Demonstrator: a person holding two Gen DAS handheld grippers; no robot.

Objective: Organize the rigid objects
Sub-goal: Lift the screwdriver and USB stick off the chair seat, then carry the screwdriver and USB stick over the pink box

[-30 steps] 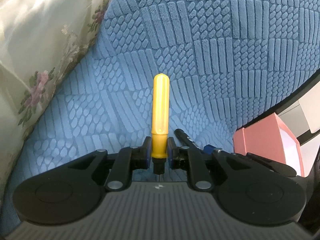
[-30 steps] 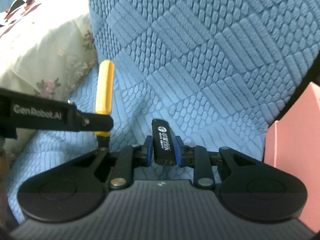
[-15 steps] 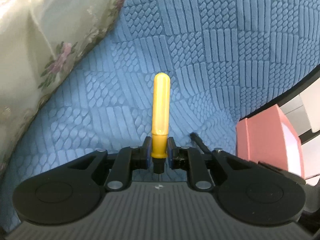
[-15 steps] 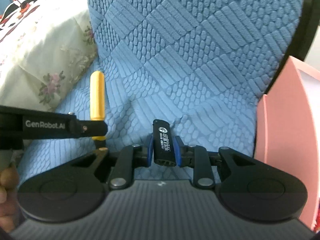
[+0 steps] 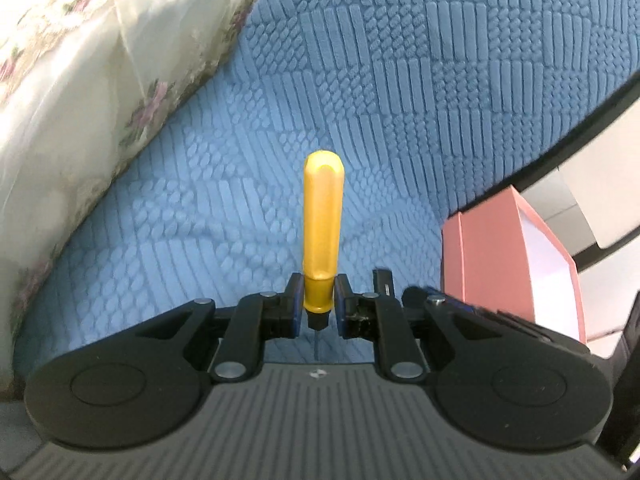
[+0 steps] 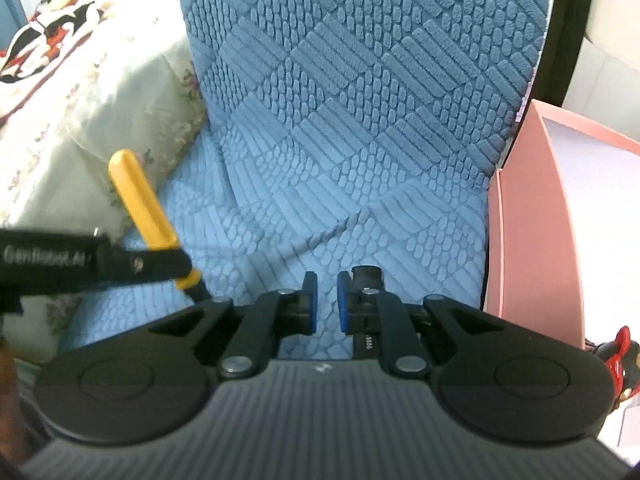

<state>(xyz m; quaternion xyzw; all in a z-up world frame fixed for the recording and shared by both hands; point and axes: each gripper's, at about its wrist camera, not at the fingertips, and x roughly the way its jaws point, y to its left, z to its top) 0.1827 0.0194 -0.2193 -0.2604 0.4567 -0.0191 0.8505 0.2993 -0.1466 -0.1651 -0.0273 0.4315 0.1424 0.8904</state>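
My left gripper (image 5: 317, 300) is shut on a yellow-handled screwdriver (image 5: 322, 216), handle pointing forward over the blue quilted cushion (image 5: 400, 100). It also shows in the right wrist view (image 6: 140, 200), at the left. My right gripper (image 6: 324, 300) is open with a small gap between the blue pads. The black marker (image 6: 367, 276) is no longer between them; it sits just right of the right finger, partly hidden under it. In the left wrist view the marker (image 5: 382, 278) shows beside my right gripper.
A pink open box (image 6: 532, 224) stands at the right edge of the cushion; it also shows in the left wrist view (image 5: 500, 264). A floral cream quilt (image 5: 80, 100) lies at the left. A red-black object (image 6: 620, 356) sits at the far right.
My right gripper has opened and let go of the black marker, which now lies beside its right finger. Both grippers shifted toward the pink box; the left still holds the screwdriver.
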